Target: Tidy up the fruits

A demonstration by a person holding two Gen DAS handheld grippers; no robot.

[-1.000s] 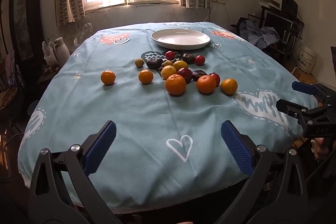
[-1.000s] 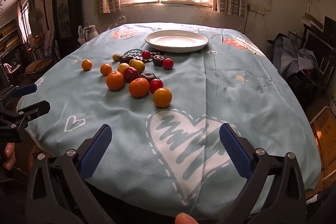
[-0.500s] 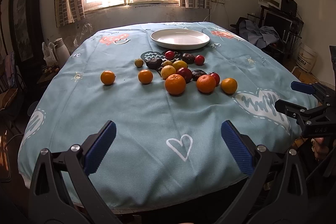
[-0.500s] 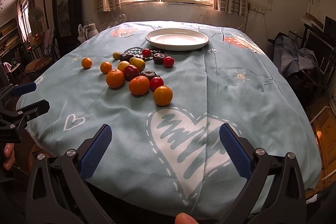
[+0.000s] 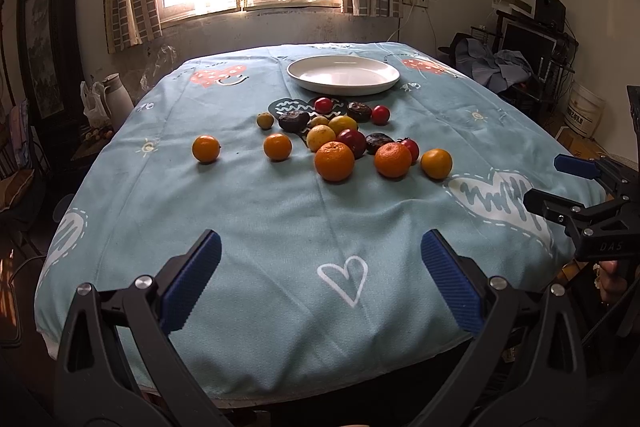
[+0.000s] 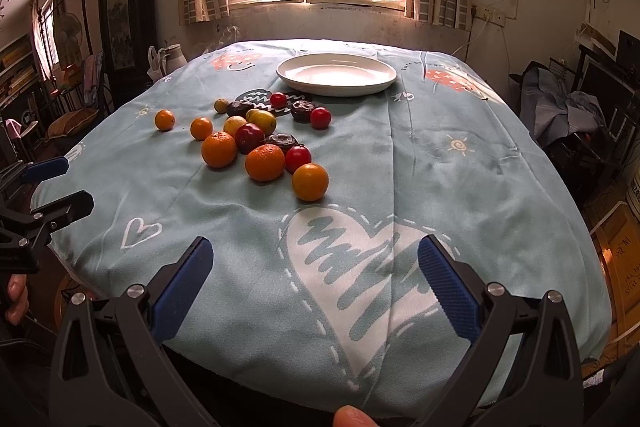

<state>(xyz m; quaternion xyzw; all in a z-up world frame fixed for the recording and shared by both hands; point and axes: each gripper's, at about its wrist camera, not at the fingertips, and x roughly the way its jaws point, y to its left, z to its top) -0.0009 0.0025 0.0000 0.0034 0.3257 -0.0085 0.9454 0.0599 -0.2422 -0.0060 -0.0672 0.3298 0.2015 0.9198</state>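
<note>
Several fruits lie loose mid-table: oranges (image 5: pixel 334 161) (image 6: pixel 264 162), red fruits (image 6: pixel 320 118), yellow ones (image 5: pixel 321 137) and dark ones (image 5: pixel 293 120). An empty white plate (image 5: pixel 343 74) (image 6: pixel 336 74) stands behind them. My left gripper (image 5: pixel 320 269) is open and empty over the near table edge. My right gripper (image 6: pixel 314 271) is open and empty over a white heart print, near the nearest orange (image 6: pixel 310 181). Each gripper shows in the other's view, the right one (image 5: pixel 560 183) and the left one (image 6: pixel 60 185).
A light blue tablecloth (image 5: pixel 280 227) covers the table. A jug (image 5: pixel 118 97) stands off the left side. A cluttered shelf with clothes (image 5: pixel 500 65) is at the right, a bucket (image 5: pixel 582 111) below it. A window is behind.
Both grippers have crept slightly forward toward the fruits. The fruits and plate have not moved.
</note>
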